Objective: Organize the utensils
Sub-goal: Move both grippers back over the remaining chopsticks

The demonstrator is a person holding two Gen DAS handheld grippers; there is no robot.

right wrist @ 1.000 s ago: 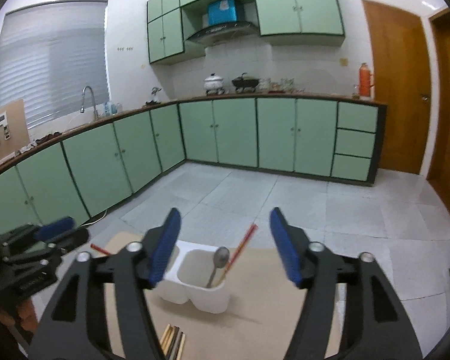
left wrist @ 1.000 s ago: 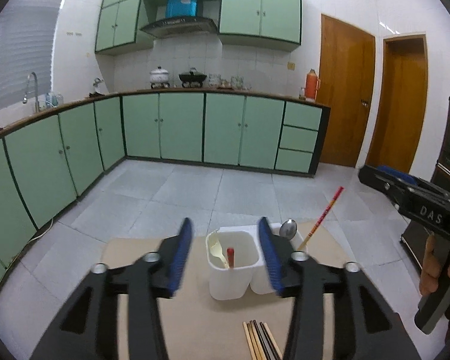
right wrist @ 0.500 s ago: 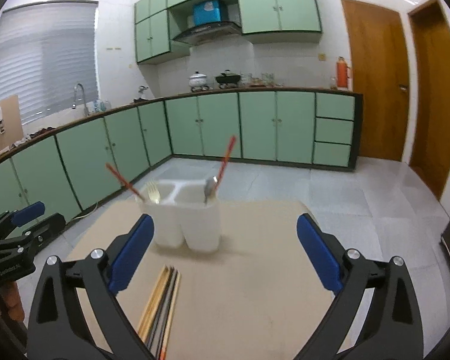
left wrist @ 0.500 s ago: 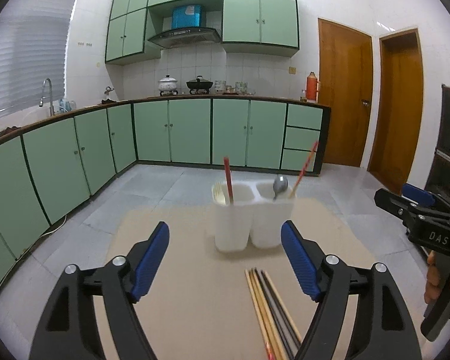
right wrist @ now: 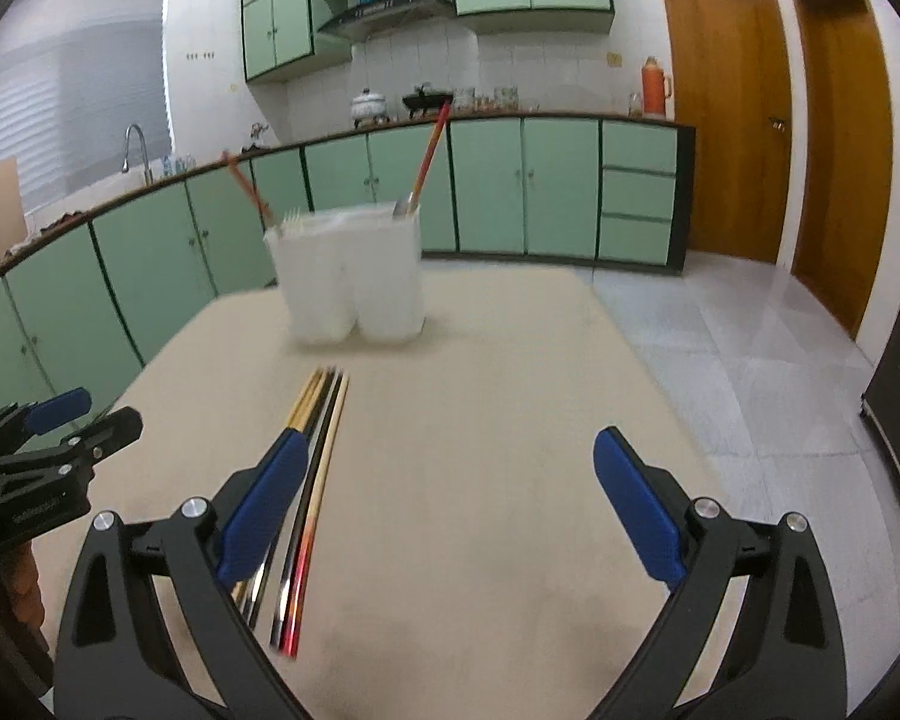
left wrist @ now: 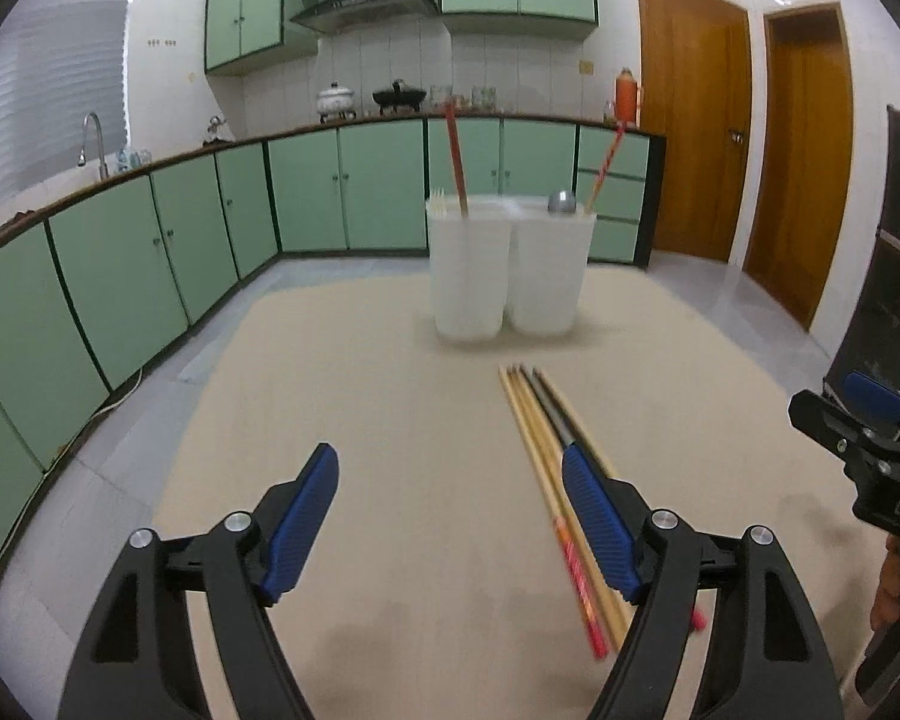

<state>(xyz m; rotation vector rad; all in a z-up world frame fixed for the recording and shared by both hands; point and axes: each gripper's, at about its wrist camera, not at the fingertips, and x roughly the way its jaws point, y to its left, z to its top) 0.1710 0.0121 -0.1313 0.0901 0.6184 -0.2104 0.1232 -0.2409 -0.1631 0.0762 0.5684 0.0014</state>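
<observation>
A white two-compartment holder (left wrist: 507, 267) stands at the far end of the beige table (left wrist: 390, 420); it also shows in the right wrist view (right wrist: 351, 276). It holds a red chopstick (left wrist: 455, 162), a fork, a spoon (left wrist: 561, 202) and another red chopstick (left wrist: 605, 165). A bundle of several chopsticks (left wrist: 546, 438) lies flat in front of it, also in the right wrist view (right wrist: 315, 450). My left gripper (left wrist: 450, 483) is open and empty, low over the table left of the bundle. My right gripper (right wrist: 450, 468) is open and empty, right of the bundle.
Green kitchen cabinets (left wrist: 150, 252) and a counter run behind and to the left of the table. Two wooden doors (left wrist: 750, 162) stand at the right. The table's right edge (right wrist: 660, 372) drops to a tiled floor.
Both grippers have pulled back from the holder and dropped low toward the table's near end. The holder now looks farther away and the chopstick bundle lies between the grippers.
</observation>
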